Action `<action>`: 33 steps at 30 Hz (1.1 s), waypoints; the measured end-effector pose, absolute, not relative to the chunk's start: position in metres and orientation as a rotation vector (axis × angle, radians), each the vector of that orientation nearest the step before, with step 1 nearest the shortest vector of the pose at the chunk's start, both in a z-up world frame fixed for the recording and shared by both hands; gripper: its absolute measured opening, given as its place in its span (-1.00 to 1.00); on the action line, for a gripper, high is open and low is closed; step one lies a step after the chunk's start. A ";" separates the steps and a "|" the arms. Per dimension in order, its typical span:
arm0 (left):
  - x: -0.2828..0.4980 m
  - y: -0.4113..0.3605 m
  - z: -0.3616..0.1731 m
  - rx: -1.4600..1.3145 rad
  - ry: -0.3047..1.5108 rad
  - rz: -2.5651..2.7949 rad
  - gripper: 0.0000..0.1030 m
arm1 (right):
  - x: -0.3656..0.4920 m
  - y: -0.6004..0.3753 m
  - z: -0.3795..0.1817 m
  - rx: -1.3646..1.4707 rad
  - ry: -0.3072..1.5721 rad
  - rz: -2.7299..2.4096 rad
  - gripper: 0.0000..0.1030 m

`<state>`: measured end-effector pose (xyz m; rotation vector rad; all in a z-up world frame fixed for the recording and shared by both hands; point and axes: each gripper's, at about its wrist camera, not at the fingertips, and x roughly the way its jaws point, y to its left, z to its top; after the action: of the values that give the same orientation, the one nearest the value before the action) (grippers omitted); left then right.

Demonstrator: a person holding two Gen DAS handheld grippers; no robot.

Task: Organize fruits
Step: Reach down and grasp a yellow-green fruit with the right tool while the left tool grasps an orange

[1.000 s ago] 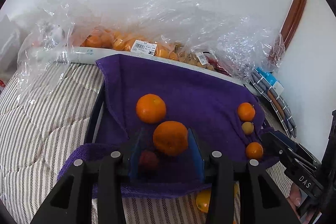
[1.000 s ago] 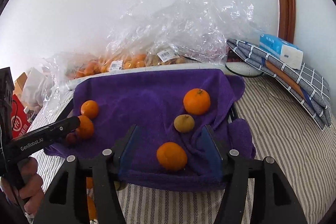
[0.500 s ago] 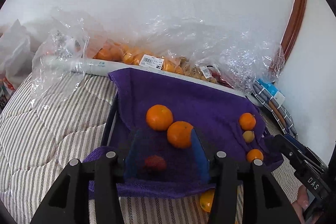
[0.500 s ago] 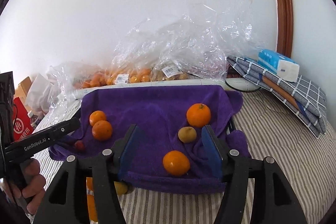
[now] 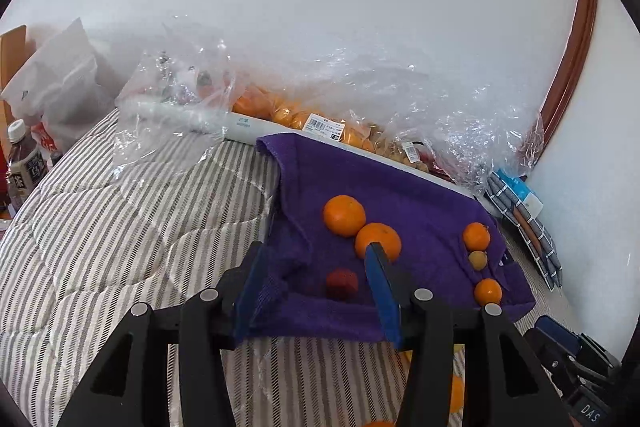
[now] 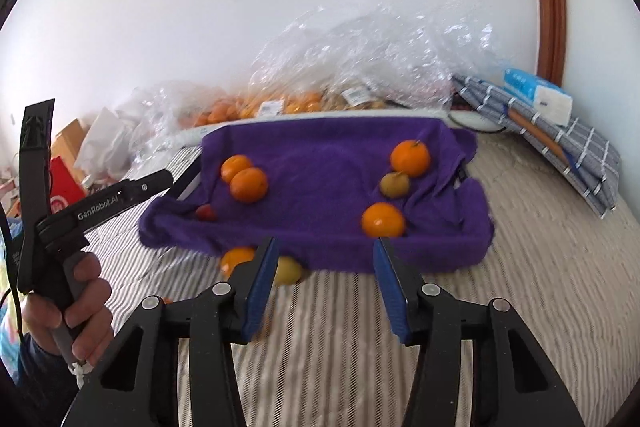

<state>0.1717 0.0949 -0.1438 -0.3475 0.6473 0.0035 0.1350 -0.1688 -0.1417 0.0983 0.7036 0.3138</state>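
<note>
A purple towel (image 5: 400,195) (image 6: 320,155) lies over a tray on the striped bed. On it are two oranges (image 5: 344,215) (image 6: 248,184) at the left, a small red fruit (image 5: 341,283) (image 6: 206,213), and at the right two oranges (image 6: 410,158) (image 6: 383,220) and a yellow-brown fruit (image 6: 394,184). An orange (image 6: 236,259) and a yellow fruit (image 6: 289,270) lie on the bed before the towel. My left gripper (image 5: 316,259) is open and empty above the towel's near edge. My right gripper (image 6: 324,247) is open and empty, short of the towel.
Clear plastic bags of oranges (image 5: 288,115) (image 6: 280,105) lie along the wall behind the towel. A folded checked cloth with a tissue pack (image 6: 536,95) sits at the right. A bottle (image 5: 22,163) and a white bag (image 5: 60,83) stand at the left.
Both grippers pulled back and up from the towel. The left gripper let go of the orange, which now lies on the towel beside the other one.
</note>
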 end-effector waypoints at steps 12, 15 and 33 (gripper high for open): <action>0.136 0.110 -0.152 -0.338 0.700 -0.003 -0.05 | 0.163 -0.133 -0.179 0.042 0.847 0.363 -0.37; 0.136 0.107 -0.152 -0.327 0.703 -0.012 -0.05 | 0.171 -0.130 -0.186 0.059 0.885 0.389 -0.37; 0.132 0.089 -0.163 -0.385 0.820 -0.267 -0.05 | 0.147 -0.168 -0.181 0.073 0.831 0.320 -0.46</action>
<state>0.1319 0.0891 -0.1633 -0.3846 0.8205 -0.2672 0.1474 -0.1677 -0.1812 0.0732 0.8305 0.3202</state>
